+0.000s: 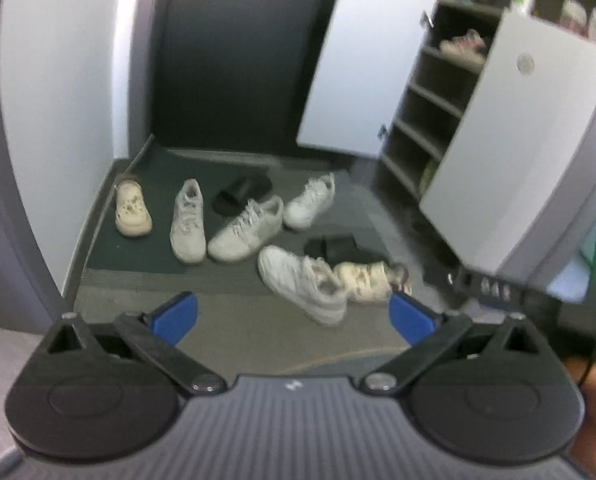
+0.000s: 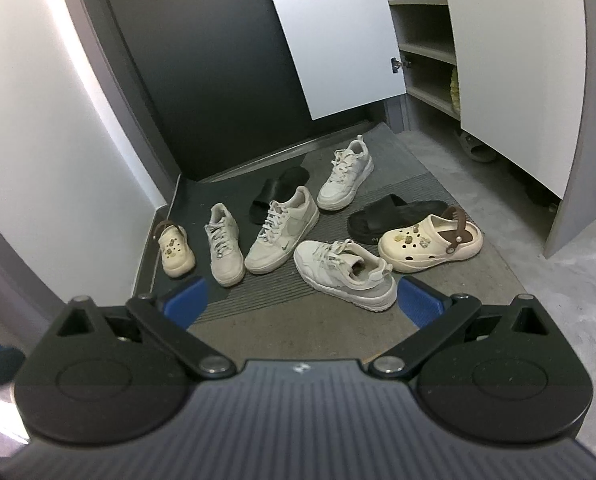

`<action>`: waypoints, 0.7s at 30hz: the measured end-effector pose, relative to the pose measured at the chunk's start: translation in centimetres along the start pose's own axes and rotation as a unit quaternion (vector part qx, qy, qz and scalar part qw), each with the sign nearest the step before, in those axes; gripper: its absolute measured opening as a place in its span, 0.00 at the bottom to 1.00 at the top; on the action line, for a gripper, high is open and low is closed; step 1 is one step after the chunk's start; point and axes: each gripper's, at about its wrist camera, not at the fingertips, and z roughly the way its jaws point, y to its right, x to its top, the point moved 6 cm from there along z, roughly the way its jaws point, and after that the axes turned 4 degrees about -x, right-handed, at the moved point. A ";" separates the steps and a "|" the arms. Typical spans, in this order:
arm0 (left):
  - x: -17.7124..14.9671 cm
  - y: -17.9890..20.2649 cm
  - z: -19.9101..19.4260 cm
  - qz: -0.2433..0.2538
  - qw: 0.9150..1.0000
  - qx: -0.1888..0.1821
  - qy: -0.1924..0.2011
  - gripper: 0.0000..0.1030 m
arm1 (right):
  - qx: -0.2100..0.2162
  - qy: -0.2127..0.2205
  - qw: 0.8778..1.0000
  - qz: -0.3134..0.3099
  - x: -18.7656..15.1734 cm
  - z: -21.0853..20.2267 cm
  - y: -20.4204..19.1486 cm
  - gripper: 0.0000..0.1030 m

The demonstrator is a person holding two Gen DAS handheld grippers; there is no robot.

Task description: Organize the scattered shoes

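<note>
— Where the dark door (image 2: 218, 60) meets the floor, what lies there?
— A ribbed entry mat (image 2: 258, 292) on grey concrete, beside an open shoe cabinet (image 2: 422, 32) with white doors. Eight scattered shoes: four white sneakers (image 2: 282, 236), two black slides (image 2: 394, 216), two cream clogs (image 2: 430, 244).
— Hand-held grippers?
— Left hand-held gripper (image 1: 294, 318) and right hand-held gripper (image 2: 302, 302) hover above, jaws spread wide, empty.

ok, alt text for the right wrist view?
Eight shoes lie scattered on a doormat before a dark door: four pale sneakers, two black slides, two cream clogs. The open right claw hovers above the nearest sneaker. An open shoe cabinet stands at right.
</note>
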 end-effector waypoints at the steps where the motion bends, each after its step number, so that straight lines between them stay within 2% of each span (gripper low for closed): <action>1: -0.1 0.0 0.0 0.003 1.000 0.004 -0.002 1.00 | 0.000 0.001 1.000 0.000 0.0 0.0 0.1 1.00; 7: -0.5 1.6 -0.1 0.023 1.000 -0.005 -0.001 1.00 | -0.004 -0.004 1.000 0.004 -0.2 0.1 0.0 1.00; 11: -1.9 3.6 0.2 0.034 0.997 -0.061 -0.033 1.00 | -0.002 -0.001 1.000 0.009 -0.1 0.0 0.0 1.00; 14: -2.5 3.8 0.2 0.027 0.995 -0.087 -0.043 1.00 | -0.001 -0.003 1.000 0.014 -0.1 0.1 0.1 1.00; 21: -2.6 2.5 0.8 0.000 0.996 -0.075 -0.047 1.00 | 0.009 -0.005 1.000 0.019 0.0 0.2 0.2 1.00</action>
